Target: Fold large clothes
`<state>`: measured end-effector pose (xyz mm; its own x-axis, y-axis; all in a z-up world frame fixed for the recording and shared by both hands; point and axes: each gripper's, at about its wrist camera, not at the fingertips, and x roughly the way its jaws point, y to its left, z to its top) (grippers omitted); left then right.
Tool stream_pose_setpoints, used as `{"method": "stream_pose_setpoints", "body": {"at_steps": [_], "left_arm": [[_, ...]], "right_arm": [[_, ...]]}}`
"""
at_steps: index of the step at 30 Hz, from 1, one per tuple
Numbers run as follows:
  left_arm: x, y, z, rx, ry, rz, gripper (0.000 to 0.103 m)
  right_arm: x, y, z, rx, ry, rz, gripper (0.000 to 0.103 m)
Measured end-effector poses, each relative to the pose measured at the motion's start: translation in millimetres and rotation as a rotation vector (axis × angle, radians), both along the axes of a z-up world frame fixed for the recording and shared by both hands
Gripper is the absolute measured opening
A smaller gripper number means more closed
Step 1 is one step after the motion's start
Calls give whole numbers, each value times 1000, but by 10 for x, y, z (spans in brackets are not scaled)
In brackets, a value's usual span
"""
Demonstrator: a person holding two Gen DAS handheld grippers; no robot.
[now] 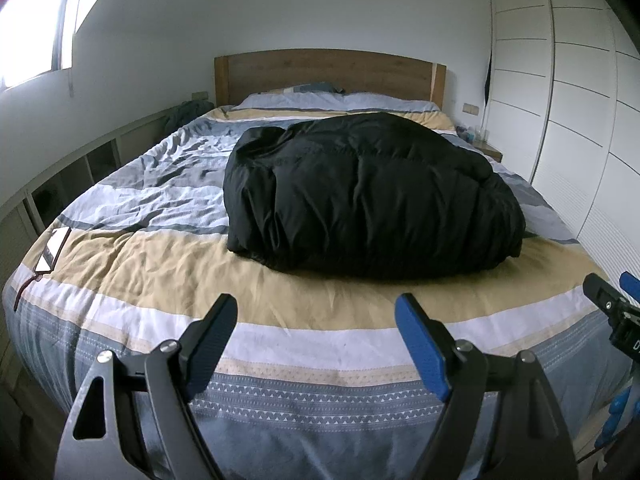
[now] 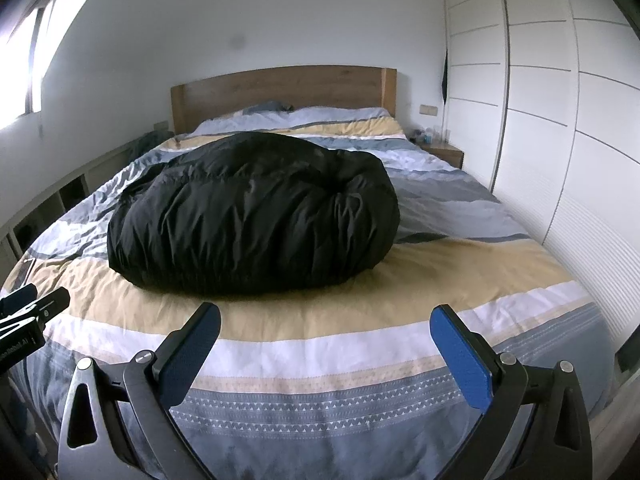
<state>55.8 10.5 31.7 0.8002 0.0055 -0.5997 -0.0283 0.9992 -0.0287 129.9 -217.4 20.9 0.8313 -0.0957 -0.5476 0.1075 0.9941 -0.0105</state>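
Note:
A big black padded garment (image 1: 372, 196) lies bundled in a thick mound on the striped duvet (image 1: 160, 256), around the middle of the bed. The right wrist view shows the same garment (image 2: 256, 216) left of centre. My left gripper (image 1: 316, 308) hovers over the foot of the bed, short of the garment, jaws wide open with nothing between them. My right gripper (image 2: 326, 314) hangs beside it, likewise open and empty, apart from the cloth. Each gripper shows at the edge of the other's view: the right gripper (image 1: 612, 292) and the left gripper (image 2: 38, 300).
A wooden headboard (image 1: 328, 72) and pillows (image 1: 332, 100) stand at the far end. White wardrobe doors (image 1: 568, 100) run close along the bed's right side, with a small bedside table (image 2: 444, 152) by them. A low shelf unit (image 1: 80, 168) lines the left wall. A flat card-like item (image 1: 52, 250) lies near the duvet's left edge.

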Motion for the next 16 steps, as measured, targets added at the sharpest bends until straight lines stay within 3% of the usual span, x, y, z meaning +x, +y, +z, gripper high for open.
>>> {"method": "stream_pose_setpoints", "body": {"at_steps": [16], "left_arm": [[-21,57,-39,-6,7,8,80]], "right_arm": [[18,7,-36,-4,15,8,103]]}}
